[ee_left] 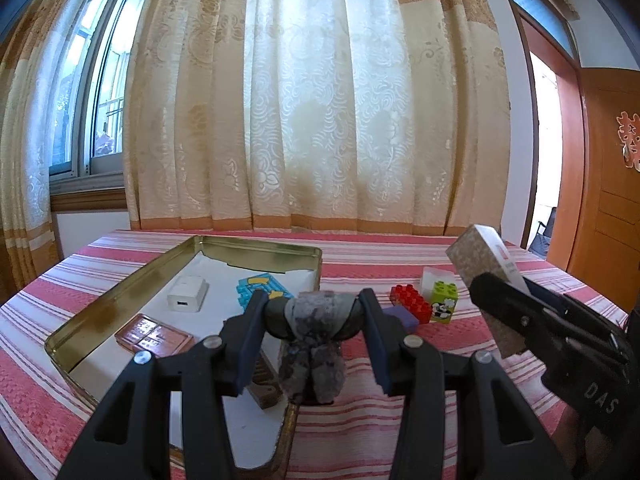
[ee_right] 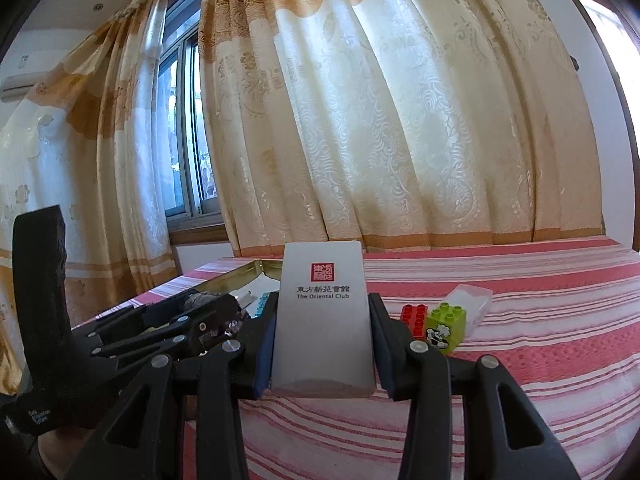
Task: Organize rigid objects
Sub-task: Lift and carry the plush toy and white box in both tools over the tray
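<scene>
My left gripper (ee_left: 314, 314) is shut on a dark roll wrapped in grey fuzzy fabric (ee_left: 316, 320), held above the right edge of a gold metal tin (ee_left: 120, 300). My right gripper (ee_right: 322, 344) is shut on a white box printed "The Oriental Club" (ee_right: 324, 320), held above the striped table; it also shows in the left wrist view (ee_left: 486, 280). In the tin lie a white charger (ee_left: 187, 293), a blue patterned box (ee_left: 262, 290) and a brown flat box (ee_left: 154, 336).
A red brick (ee_left: 412, 302), a green brick with a picture (ee_left: 444, 302), a purple block (ee_left: 402, 316) and a clear plastic case (ee_left: 434, 276) lie on the red-striped tablecloth (ee_left: 400, 400) right of the tin. Curtains hang behind the table.
</scene>
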